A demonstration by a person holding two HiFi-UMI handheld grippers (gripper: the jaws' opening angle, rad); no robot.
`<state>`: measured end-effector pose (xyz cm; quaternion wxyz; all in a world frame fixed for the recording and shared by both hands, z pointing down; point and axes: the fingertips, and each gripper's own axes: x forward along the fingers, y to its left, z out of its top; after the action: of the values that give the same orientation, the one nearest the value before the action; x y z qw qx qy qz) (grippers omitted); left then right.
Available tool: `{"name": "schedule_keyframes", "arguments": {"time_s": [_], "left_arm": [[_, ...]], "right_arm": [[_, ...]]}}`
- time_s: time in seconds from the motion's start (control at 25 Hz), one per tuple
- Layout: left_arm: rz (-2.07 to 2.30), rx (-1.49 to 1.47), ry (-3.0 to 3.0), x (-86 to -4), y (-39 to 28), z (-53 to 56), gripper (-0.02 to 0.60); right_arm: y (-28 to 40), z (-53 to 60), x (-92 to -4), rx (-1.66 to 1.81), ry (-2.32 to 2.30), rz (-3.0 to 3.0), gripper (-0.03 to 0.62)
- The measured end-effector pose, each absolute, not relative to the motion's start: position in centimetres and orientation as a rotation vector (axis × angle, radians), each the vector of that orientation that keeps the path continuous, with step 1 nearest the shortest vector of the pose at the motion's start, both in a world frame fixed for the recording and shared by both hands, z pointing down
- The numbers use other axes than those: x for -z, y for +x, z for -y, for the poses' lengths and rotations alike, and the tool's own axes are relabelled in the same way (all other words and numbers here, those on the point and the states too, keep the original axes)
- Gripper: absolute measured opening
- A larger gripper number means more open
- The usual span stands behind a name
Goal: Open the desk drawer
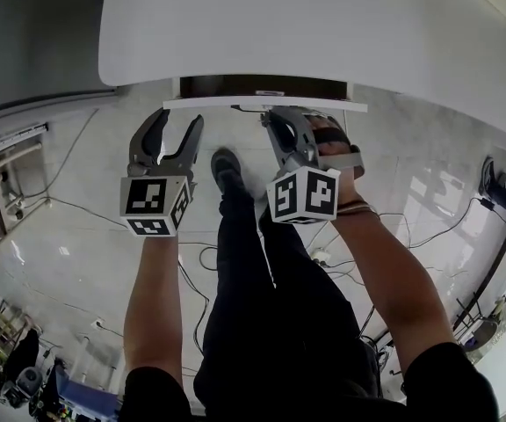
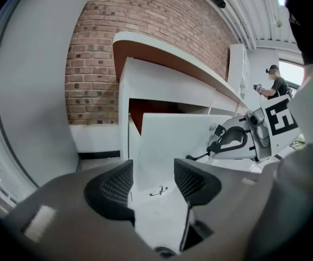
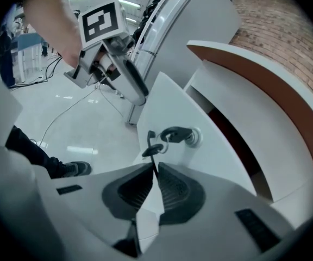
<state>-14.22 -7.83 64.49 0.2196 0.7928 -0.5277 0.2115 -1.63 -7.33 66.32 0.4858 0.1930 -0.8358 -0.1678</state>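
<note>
A white desk (image 1: 323, 25) has a white drawer (image 1: 266, 104) standing a little way out from under its top. The drawer front (image 3: 216, 167) carries a lock with a black key (image 3: 179, 136) in it. A second key (image 3: 152, 148) hangs from that key's ring. My right gripper (image 3: 155, 173) is shut on the hanging key, close against the drawer front (image 2: 173, 140). My left gripper (image 1: 178, 123) is open and holds nothing; it hovers just left of the right gripper (image 1: 277, 117), short of the drawer.
A brick wall (image 2: 145, 15) rises behind the desk. The person's legs and a dark shoe (image 1: 226, 167) are below the drawer. Cables (image 1: 196, 262) trail over the glossy floor. Another person (image 2: 276, 83) stands far off to the right.
</note>
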Motion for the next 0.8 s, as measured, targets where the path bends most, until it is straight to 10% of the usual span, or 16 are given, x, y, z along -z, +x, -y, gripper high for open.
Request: {"name": "schedule_keyframes", "arguments": {"time_s": [0.8], "left_arm": [[1.342,-0.638,2.365,-61.1,-12.5,5.1,0.193]], "right_arm": [[-0.9,3.7,-66.4,0.319,0.474,2.067,0.037]]}}
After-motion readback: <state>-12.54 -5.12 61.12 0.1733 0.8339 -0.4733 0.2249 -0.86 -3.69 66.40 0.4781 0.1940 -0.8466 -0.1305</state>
